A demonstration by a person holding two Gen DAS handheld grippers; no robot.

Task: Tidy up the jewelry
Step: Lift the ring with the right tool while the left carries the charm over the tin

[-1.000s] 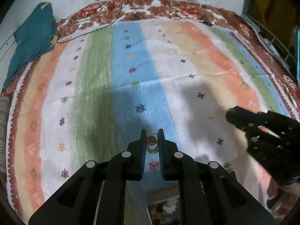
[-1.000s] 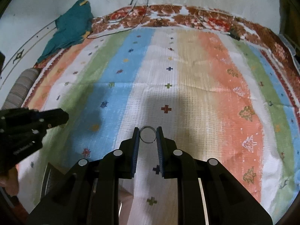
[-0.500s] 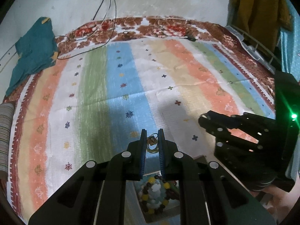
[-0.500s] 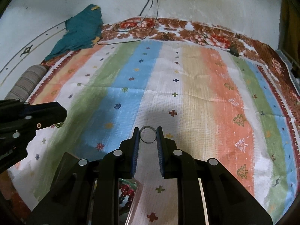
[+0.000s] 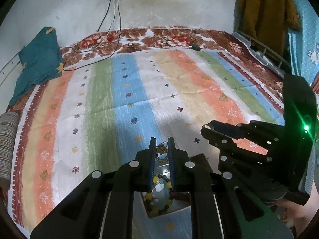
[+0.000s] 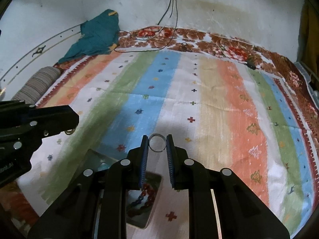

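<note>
My left gripper (image 5: pixel 161 144) is shut on a small gold-coloured jewelry piece (image 5: pixel 161 151) with loops, held above the striped bedspread (image 5: pixel 119 91). My right gripper (image 6: pixel 157 141) is shut on a plain silver ring (image 6: pixel 157 143) pinched between its blue pads. Beneath both sits a clear jewelry box (image 5: pixel 159 209); a beaded bracelet with yellow, white and dark beads (image 5: pixel 159 196) lies in it in the left wrist view, and red beads (image 6: pixel 148 192) show in the right wrist view. The right gripper (image 5: pixel 207 128) appears to the right in the left wrist view; the left gripper (image 6: pixel 69 130) shows at the left in the right wrist view.
A teal cloth (image 5: pixel 37 61) lies at the bed's far left corner. Cables (image 5: pixel 111 29) hang from a wall socket onto the floral blanket edge (image 5: pixel 159 37). A striped bolster (image 6: pixel 37 83) lies at the left. A yellow garment (image 5: pixel 265 10) hangs at the far right.
Both grippers have risen and pulled back, still gripping their pieces. The jewelry box with beads has come into view beneath them, and more of the wall shows.
</note>
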